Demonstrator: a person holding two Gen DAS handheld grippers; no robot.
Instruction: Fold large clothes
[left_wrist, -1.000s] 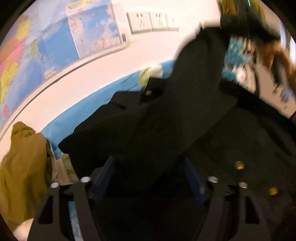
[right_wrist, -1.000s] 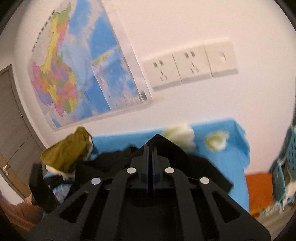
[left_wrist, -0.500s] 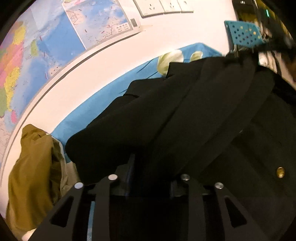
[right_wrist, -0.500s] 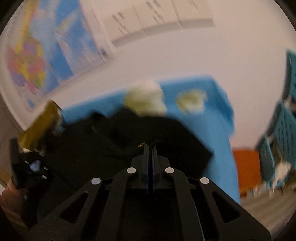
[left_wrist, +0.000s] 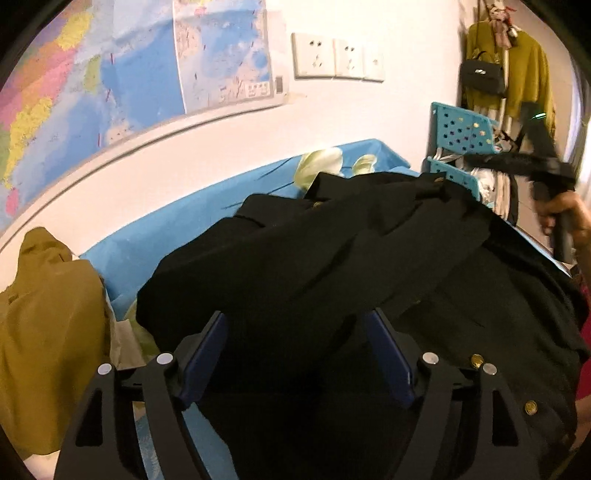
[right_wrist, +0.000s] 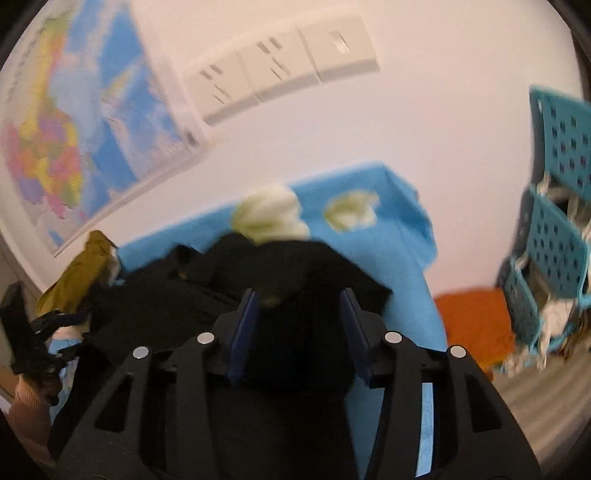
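A large black coat (left_wrist: 332, 251) with gold buttons lies bunched on the blue-covered table (left_wrist: 177, 229). My left gripper (left_wrist: 295, 317) hovers over its near edge. The jaws are opening wide, black cloth lies between the blue pads, and neither pad presses on it. My right gripper (right_wrist: 299, 295) is at the coat's (right_wrist: 184, 288) far right end. Its jaws are also opening, with a dark fold between them and not pinched. In the left wrist view, a hand holds the right gripper (left_wrist: 480, 160) at the upper right. The left gripper (right_wrist: 62, 319) shows at the right wrist view's left edge.
An olive garment (left_wrist: 44, 314) is heaped at the table's left end. Two pale bundles (left_wrist: 319, 164) lie by the back wall. Blue perforated crates (right_wrist: 554, 206) are stacked to the right, with an orange item (right_wrist: 476, 325) beside them. A map and sockets are on the wall.
Both grippers have gone from closed on the coat to spread jaws. The right gripper came down toward the table, and the lifted coat fold now lies flat.
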